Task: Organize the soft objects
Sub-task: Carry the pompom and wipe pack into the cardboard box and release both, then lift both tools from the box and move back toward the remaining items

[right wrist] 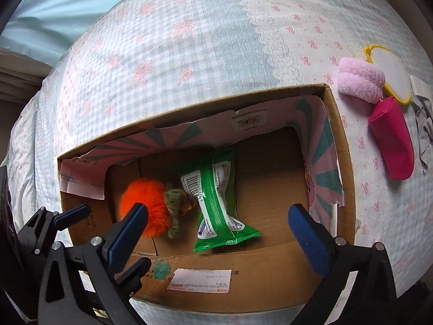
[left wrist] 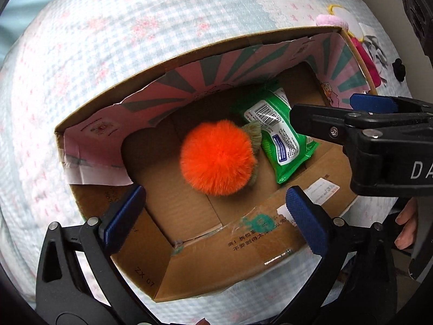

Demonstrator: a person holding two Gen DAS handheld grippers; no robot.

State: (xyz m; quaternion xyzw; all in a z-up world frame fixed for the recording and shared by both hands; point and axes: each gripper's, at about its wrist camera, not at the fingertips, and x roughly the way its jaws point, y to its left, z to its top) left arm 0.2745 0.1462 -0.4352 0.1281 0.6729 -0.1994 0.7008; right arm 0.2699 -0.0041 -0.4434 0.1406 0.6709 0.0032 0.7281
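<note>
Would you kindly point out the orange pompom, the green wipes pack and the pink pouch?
orange pompom [left wrist: 217, 157], left wrist view, centre of fur.
green wipes pack [right wrist: 216, 200], right wrist view, middle seam.
pink pouch [right wrist: 391, 138], right wrist view, middle of body.

Grey cloth [right wrist: 422, 132] (beyond the pouch [right wrist: 392, 138]) cut off rightward

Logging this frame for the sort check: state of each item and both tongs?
Box: open, upright on the bed.
Orange pompom: in the box, on its floor.
Green pack: in the box, lying flat beside the pompom.
Pink plush: outside the box, on the bed.
Magenta pouch: outside, closed, lying by the plush.
Left tongs: open, empty, above the box.
Right tongs: open, empty, above the box.
</note>
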